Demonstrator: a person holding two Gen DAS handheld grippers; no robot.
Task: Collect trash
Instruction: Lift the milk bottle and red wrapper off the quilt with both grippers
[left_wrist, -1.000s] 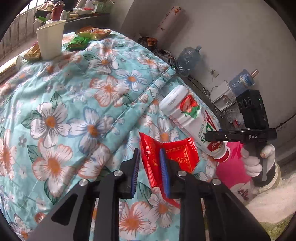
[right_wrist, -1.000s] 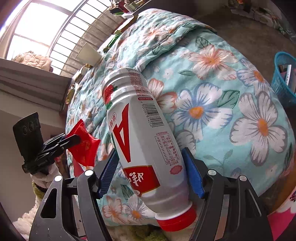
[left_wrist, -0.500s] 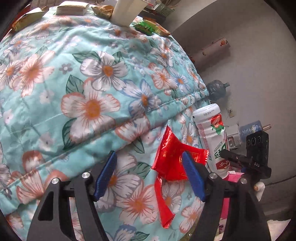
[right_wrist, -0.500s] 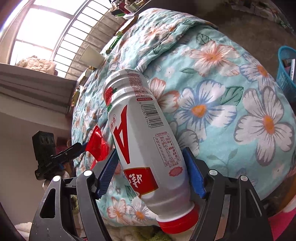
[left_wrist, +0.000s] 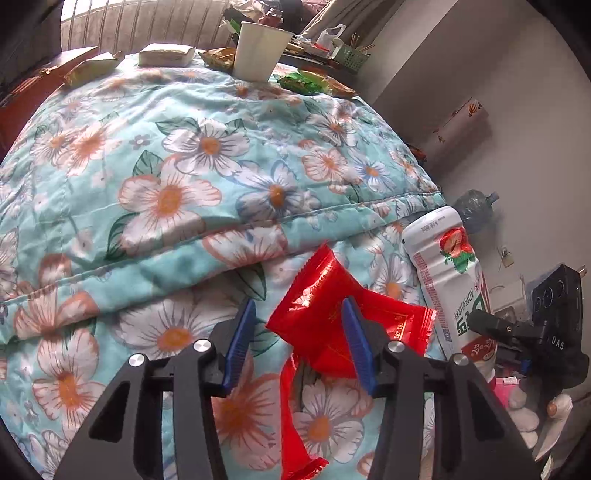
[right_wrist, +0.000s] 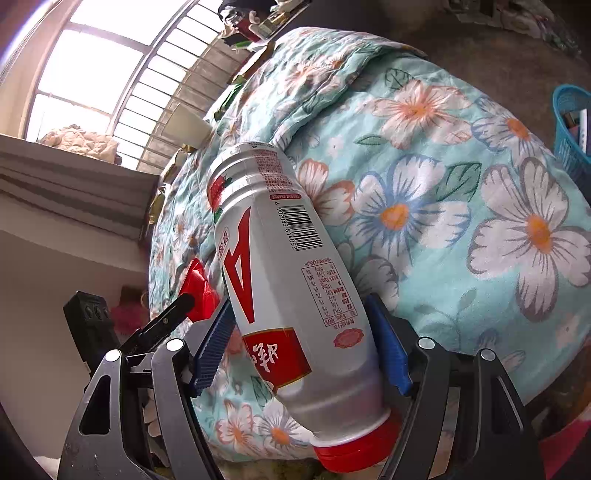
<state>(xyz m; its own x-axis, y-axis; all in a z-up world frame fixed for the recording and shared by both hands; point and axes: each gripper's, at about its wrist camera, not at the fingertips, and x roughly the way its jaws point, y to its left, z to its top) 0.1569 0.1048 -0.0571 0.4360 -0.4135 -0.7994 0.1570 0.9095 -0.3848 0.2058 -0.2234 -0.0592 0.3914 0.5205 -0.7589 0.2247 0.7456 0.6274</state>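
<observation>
Holding two pieces so far: right gripper (right_wrist: 299, 354) clenched on bottle (right_wrist: 284, 280), left gripper (left_wrist: 299, 343) fingers just closing around red wrapper (left_wrist: 317, 325); cup (left_wrist: 258, 48), packets (left_wrist: 166, 55) remain on bed (left_wrist: 166, 166).

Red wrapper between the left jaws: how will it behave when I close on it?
The red wrapper looks thin and glossy, so probably light, floppy and crinkly; its loose tail already hangs down. The foil may slip between the closing jaws, which don't pinch it yet.

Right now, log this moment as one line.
left gripper: jaws just closing, red wrapper between, not pinched | right gripper: shut on bottle | both above floral quilt
</observation>
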